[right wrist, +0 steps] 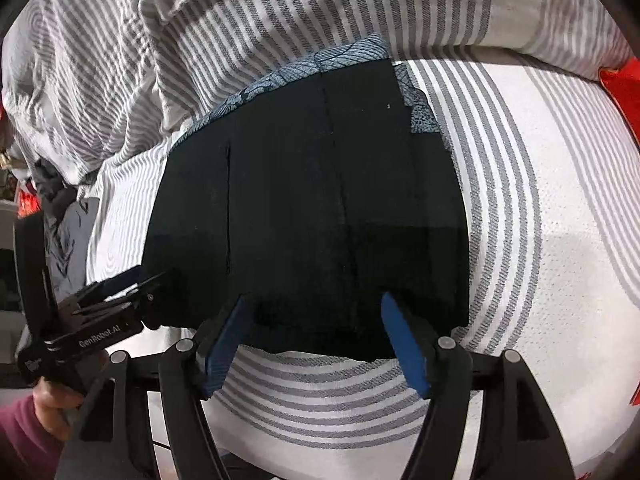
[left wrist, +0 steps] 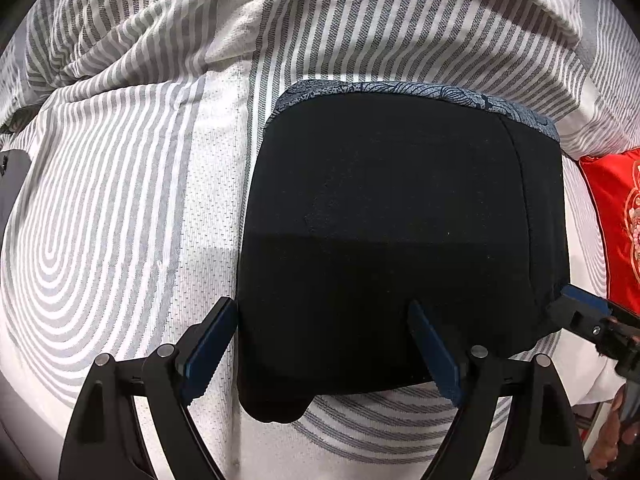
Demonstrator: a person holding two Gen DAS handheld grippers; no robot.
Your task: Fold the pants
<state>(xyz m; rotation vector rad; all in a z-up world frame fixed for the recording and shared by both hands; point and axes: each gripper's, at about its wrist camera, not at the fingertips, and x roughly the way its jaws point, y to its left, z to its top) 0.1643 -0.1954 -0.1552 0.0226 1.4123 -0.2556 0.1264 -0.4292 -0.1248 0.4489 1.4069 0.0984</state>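
Pants (left wrist: 400, 240) lie folded into a compact dark rectangle on the striped mattress (left wrist: 120, 220). Left gripper (left wrist: 324, 344) and right gripper (right wrist: 316, 340) both spread wide, empty, at its near edge. Likely next: a final fold or smoothing, needing matched grips.

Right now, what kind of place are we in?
Likely a bedroom, working on a bed: the pants lie on a quilted striped mattress, with a rumpled striped duvet behind and a red embroidered cushion at the side.
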